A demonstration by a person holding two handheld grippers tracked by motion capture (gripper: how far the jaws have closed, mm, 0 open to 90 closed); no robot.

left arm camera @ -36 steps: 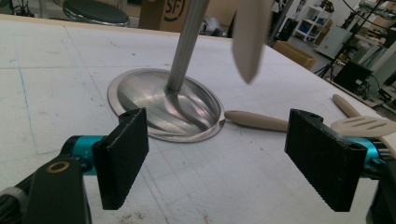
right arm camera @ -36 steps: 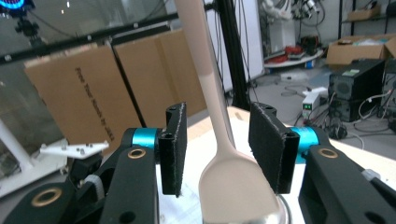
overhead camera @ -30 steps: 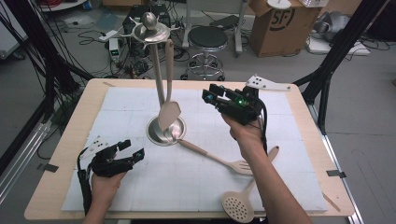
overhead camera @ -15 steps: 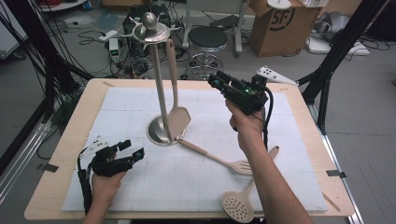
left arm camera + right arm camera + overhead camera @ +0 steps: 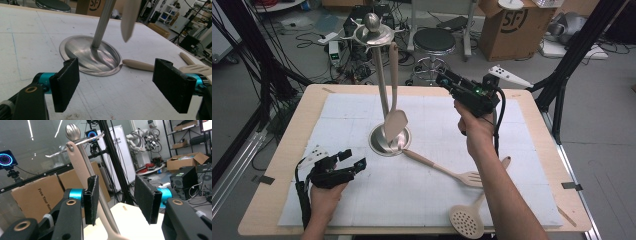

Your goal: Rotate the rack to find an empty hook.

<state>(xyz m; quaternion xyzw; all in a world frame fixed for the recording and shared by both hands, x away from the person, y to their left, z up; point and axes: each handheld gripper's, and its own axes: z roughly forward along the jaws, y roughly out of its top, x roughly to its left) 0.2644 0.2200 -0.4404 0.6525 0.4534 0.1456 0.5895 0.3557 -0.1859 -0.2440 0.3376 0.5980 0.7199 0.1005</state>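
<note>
1. Rack (image 5: 381, 75): one metal stand with a round base and a ball-topped ring of hooks, upright on the desk (image 5: 532, 150), left of the middle of the white mat (image 5: 422, 185).
2. Spatula (image 5: 393, 100): one pale spatula hangs from a hook, its blade just above the base.
3. Two more utensils lie on the mat: a slotted turner (image 5: 447, 170) with its handle end at the base rim, and a skimmer (image 5: 472, 215) near the front edge.
4. Right gripper (image 5: 442, 77): raised over the far right of the desk, pointing at the rack top; its fingers (image 5: 91, 197) are released, nothing between them, the hanging handle beyond.
5. Left gripper (image 5: 354, 159): low at the near left, aimed at the base; fingers (image 5: 66, 82) wide apart, grasping nothing.
</note>
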